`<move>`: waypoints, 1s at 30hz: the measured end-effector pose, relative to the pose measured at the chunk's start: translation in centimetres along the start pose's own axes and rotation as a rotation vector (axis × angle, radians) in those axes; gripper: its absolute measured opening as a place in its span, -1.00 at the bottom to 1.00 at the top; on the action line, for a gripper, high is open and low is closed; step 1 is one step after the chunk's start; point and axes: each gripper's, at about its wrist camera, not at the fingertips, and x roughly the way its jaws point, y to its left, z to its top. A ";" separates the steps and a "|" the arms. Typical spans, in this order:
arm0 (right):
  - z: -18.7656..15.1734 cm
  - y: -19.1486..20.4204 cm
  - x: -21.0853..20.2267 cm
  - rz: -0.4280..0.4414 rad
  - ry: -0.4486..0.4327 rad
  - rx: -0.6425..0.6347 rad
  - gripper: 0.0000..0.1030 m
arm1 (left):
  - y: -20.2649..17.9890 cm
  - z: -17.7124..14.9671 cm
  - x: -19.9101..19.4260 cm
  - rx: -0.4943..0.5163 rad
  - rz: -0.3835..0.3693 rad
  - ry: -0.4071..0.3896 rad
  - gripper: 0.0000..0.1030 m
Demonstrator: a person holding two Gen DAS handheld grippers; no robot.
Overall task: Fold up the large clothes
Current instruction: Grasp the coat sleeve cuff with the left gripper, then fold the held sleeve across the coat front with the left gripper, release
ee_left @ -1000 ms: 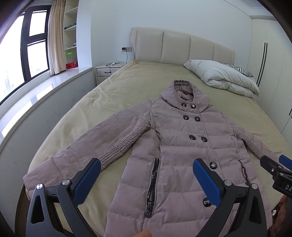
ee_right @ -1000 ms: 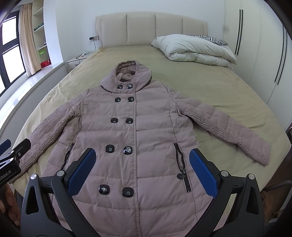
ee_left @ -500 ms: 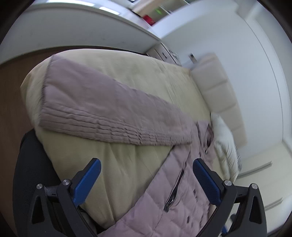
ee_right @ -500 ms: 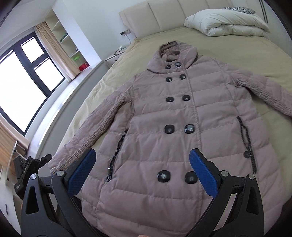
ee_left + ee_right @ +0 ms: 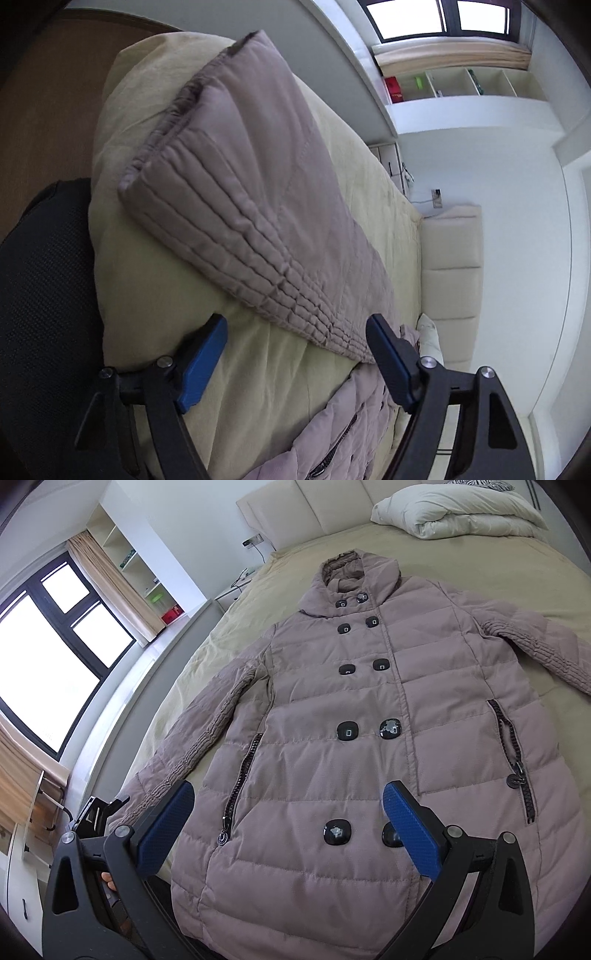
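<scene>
A mauve quilted coat (image 5: pixel 332 701) with dark buttons lies flat, front up, on the bed (image 5: pixel 221 627), both sleeves spread out. My right gripper (image 5: pixel 288 827) hovers open over the coat's lower front, nothing between its fingers. My left gripper (image 5: pixel 295 350), rolled onto its side, is low at the bed's corner by the coat's left sleeve (image 5: pixel 258 184). Its jaws are closing, with the sleeve's ribbed edge just inside the right finger (image 5: pixel 388 358) and bedsheet between the pads, which do not press on the sleeve. The right wrist view shows the left gripper (image 5: pixel 99 812) at that sleeve's cuff.
A folded white duvet (image 5: pixel 454 513) lies by the padded headboard (image 5: pixel 314 509). A nightstand (image 5: pixel 232 590), a ledge and a large window (image 5: pixel 48 646) run along the bed's left side. Something of black mesh (image 5: pixel 37 295) stands at the bed's near corner.
The left gripper has rolled onto its side and dropped from above the coat to the left sleeve near the bed's corner, and its jaws have narrowed. The right gripper has sunk slightly and turned left.
</scene>
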 end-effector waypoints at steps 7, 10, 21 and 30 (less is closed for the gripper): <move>0.1 0.2 -0.3 0.004 -0.032 -0.014 1.00 | -1.2 2.2 1.3 -0.056 0.046 -0.080 0.18; 0.2 -0.1 -0.9 0.001 -0.054 -0.024 0.88 | -3.0 3.6 2.2 0.000 0.065 -0.088 -0.61; 1.9 -7.2 -1.9 -0.060 -0.097 0.077 0.58 | -24.2 -8.8 7.2 1.172 0.072 -0.194 -0.76; 5.6 -15.1 1.4 0.133 -0.024 0.273 0.58 | -19.9 -24.3 14.3 1.720 0.103 -0.013 -0.78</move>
